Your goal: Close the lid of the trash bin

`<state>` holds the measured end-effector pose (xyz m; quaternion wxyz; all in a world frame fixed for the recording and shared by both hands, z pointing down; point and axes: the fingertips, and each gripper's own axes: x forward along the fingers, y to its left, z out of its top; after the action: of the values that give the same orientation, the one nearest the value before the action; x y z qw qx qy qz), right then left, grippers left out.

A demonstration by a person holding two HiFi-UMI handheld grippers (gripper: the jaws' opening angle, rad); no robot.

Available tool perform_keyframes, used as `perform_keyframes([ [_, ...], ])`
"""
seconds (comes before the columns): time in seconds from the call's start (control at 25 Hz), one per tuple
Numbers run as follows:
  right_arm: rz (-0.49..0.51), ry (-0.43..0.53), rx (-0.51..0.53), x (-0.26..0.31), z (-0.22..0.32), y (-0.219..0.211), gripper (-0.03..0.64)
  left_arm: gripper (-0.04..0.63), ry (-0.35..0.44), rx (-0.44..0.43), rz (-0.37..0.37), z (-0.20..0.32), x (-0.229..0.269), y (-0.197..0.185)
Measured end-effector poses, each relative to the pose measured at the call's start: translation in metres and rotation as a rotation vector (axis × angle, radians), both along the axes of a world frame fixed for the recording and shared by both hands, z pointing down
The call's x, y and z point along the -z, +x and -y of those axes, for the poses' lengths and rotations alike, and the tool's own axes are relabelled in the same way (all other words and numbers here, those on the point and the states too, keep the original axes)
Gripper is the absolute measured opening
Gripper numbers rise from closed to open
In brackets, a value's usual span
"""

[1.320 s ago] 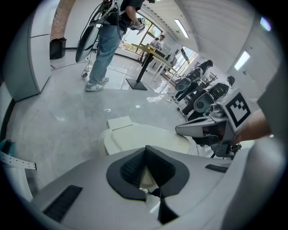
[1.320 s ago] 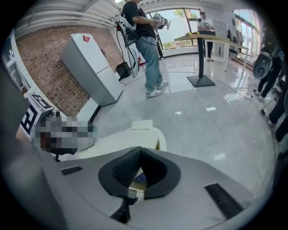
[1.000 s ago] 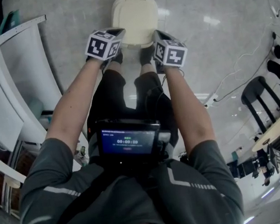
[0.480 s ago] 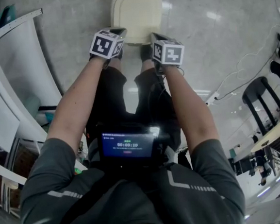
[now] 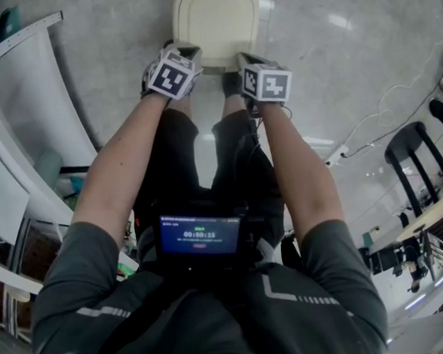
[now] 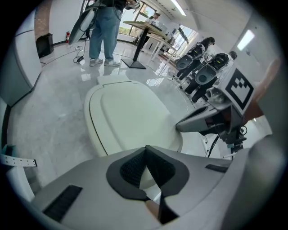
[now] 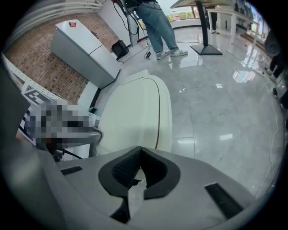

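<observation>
1. Trash bin stands on the glossy grey floor at the far middle of the head view, just beyond the person's feet.
2. Its cream lid lies flat down on the bin's rim, with no gap showing.
3. The left gripper hangs over the lid's near left corner. Its jaws meet at the tips and have hold of nothing.
4. The right gripper hangs over the near right corner, beside the left one. Its jaws are also pressed together and empty.
5. A lit screen sits on the person's chest, near in the head view.
6. Far behind the bin, a person in jeans stands beside a table.
</observation>
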<state>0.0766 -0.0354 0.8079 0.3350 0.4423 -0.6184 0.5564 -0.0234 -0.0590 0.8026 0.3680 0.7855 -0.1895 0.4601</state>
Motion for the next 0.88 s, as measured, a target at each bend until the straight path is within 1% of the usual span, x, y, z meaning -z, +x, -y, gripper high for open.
perform_keyframes([
  [0.12, 0.008, -0.015, -0.011, -0.0036, -0.0029, 0.0022, 0.011, 0.003, -0.03, 0.006, -0.006, -0.0022, -0.0022, 0.0019],
  [0.4, -0.005, -0.045, 0.008, -0.0052, -0.0026, 0.0024, 0.011, 0.002, -0.039, 0.018, 0.007, -0.0047, -0.0072, 0.0016],
  [0.6, 0.002, -0.055, 0.004, -0.0043, -0.0027, 0.0059, 0.011, 0.003, -0.045, 0.029, -0.01, -0.0048, -0.0055, 0.0044],
  [0.76, -0.019, -0.057, 0.02, -0.0053, -0.0029, 0.0082, 0.011, 0.003, -0.055, 0.045, -0.018, -0.0044, -0.0052, 0.0062],
  [0.88, -0.01, -0.066, 0.015, -0.006, -0.004, 0.0103, 0.011, 0.003, -0.062, 0.052, -0.02, -0.0074, -0.0055, 0.0073],
])
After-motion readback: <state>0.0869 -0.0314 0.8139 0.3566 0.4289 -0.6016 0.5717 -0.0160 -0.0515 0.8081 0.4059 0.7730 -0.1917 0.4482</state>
